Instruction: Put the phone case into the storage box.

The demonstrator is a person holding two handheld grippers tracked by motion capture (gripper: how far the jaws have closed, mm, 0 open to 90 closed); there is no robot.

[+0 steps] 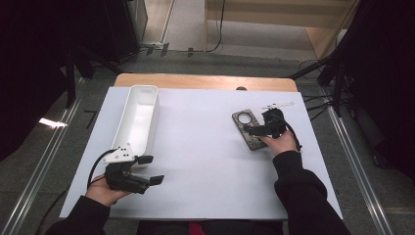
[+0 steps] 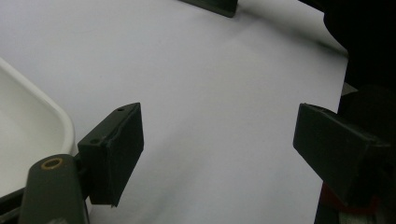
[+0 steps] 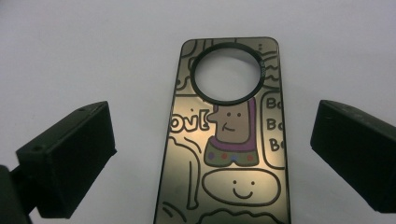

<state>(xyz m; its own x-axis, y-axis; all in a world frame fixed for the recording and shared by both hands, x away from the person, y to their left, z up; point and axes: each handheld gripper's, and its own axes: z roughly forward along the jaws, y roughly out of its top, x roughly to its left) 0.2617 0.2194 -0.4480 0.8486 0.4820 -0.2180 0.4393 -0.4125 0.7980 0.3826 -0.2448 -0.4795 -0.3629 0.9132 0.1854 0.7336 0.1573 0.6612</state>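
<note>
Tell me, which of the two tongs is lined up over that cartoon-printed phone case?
The right tongs: the phone case lies between their open jaws. The left tongs sit beside the white tray.

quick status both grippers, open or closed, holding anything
left gripper: open, holding nothing, beside the white tray.
right gripper: open, jaws either side of the phone case, not gripping.

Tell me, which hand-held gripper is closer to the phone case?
Right. The right hand-held gripper hangs open over the phone case; the left hand-held gripper is far across the table, beside the white tray.

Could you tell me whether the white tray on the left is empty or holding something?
Empty, as far as visible: the white tray shows only its bare white floor in the high view, with nothing lying inside.
</note>
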